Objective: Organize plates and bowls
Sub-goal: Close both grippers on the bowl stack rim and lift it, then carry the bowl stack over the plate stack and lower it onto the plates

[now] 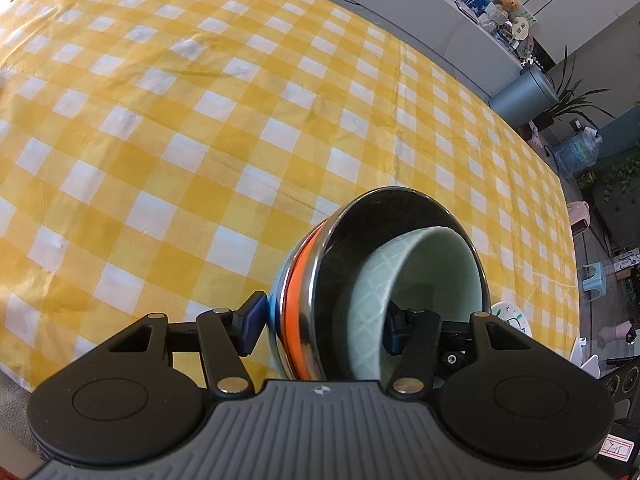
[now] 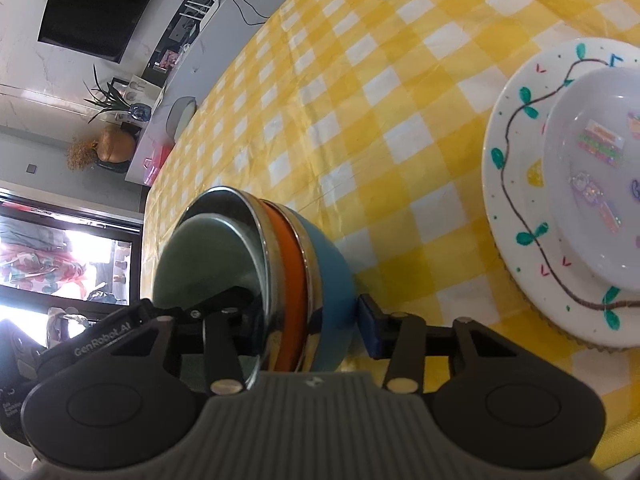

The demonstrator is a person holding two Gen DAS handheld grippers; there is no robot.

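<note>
A stack of nested bowls is held between both grippers above the yellow checked tablecloth [image 1: 180, 120]. It is a blue bowl with a steel rim and an orange band [image 1: 296, 288], with a pale green bowl [image 1: 424, 276] inside. My left gripper [image 1: 324, 320] is shut on the stack's rim, one pad outside, one inside. My right gripper [image 2: 312, 312] grips the same stack [image 2: 320, 264] the same way. In the right wrist view, a white plate with a vine pattern [image 2: 516, 168] lies on the table at right, with a smaller white dish [image 2: 600, 184] on it.
The table's far edge [image 1: 440, 52] runs along a white counter with snack bags. A grey bin [image 1: 524, 96] and plants stand beyond the right end. A woven mat edge [image 2: 568, 328] shows under the vine plate. A TV [image 2: 100, 4] hangs on the wall.
</note>
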